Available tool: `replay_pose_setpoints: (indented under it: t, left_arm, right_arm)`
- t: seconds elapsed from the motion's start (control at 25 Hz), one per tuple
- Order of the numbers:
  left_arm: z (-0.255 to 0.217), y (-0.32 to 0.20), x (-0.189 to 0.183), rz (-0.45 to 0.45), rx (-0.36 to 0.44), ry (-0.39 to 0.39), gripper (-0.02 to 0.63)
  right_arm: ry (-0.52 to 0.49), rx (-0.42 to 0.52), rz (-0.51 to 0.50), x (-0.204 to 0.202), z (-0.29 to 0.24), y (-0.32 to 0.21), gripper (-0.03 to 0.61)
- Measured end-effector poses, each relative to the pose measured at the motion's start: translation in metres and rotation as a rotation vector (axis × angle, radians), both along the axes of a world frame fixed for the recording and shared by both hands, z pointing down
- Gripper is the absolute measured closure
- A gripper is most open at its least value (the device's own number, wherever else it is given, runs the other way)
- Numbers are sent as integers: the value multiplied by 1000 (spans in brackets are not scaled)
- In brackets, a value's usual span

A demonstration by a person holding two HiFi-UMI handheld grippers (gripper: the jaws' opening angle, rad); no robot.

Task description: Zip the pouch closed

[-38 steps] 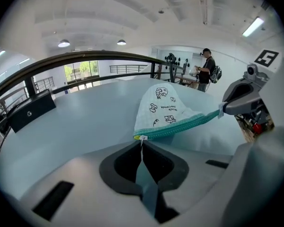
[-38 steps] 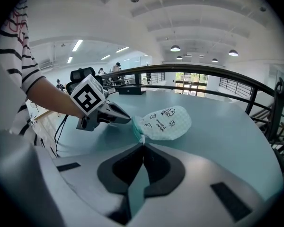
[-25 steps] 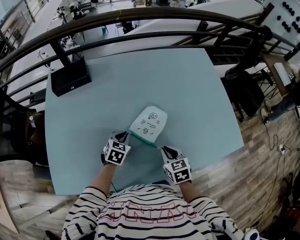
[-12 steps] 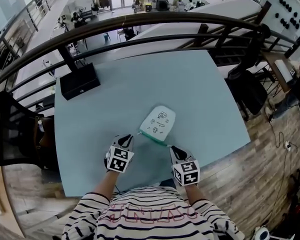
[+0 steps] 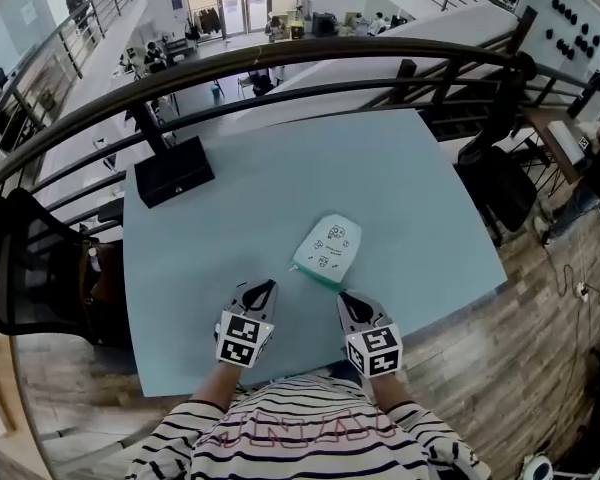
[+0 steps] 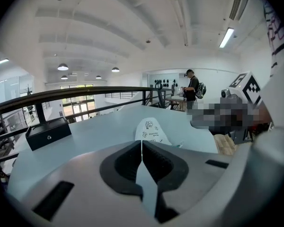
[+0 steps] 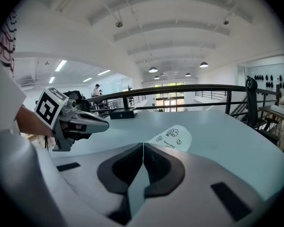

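In the head view, the pouch (image 5: 328, 250) lies flat on the pale blue surface (image 5: 230, 228), a little right of the middle. It is white with small cartoon prints, and its green zip edge faces the near side. The left tool (image 5: 264, 290) and the right tool (image 5: 348, 301) are near the surface's near edge, one on each side of the pouch's near end. Both point toward the pouch and neither touches it. A black box (image 5: 175, 171) sits at the far left corner, beside the dark railing (image 5: 280, 53).

In the left gripper view, the left tool (image 6: 141, 143) has its jaws pressed together with nothing between them. The pouch (image 6: 151, 130) lies beyond the tips, apart from them, and the black box (image 6: 48, 132) is far left.

In the right gripper view, the right tool (image 7: 143, 146) is likewise closed and empty. The pouch (image 7: 173, 137) lies just past it to the right, and the left tool (image 7: 73, 119) is at the left.
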State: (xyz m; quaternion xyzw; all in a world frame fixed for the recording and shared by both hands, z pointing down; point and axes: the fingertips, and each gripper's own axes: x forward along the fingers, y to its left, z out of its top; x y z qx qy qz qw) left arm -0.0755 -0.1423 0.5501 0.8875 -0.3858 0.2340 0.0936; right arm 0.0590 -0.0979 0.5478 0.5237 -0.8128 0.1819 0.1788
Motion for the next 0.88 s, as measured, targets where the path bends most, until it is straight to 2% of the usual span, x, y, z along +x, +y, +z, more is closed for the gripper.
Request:
replay_pose_setpoints:
  t: [0.2, 0.56, 0.88]
  left_arm:
    - [-26, 17, -6, 11, 40, 35, 586]
    - [-42, 45, -32, -7, 87, 59, 587]
    - [-52, 63, -44, -14, 114, 77, 588]
  right_arm:
    - [-30, 40, -4, -16, -17, 7, 549]
    - [-100, 94, -22, -51, -39, 22, 551]
    - [-86, 126, -33, -67, -48, 30, 551]
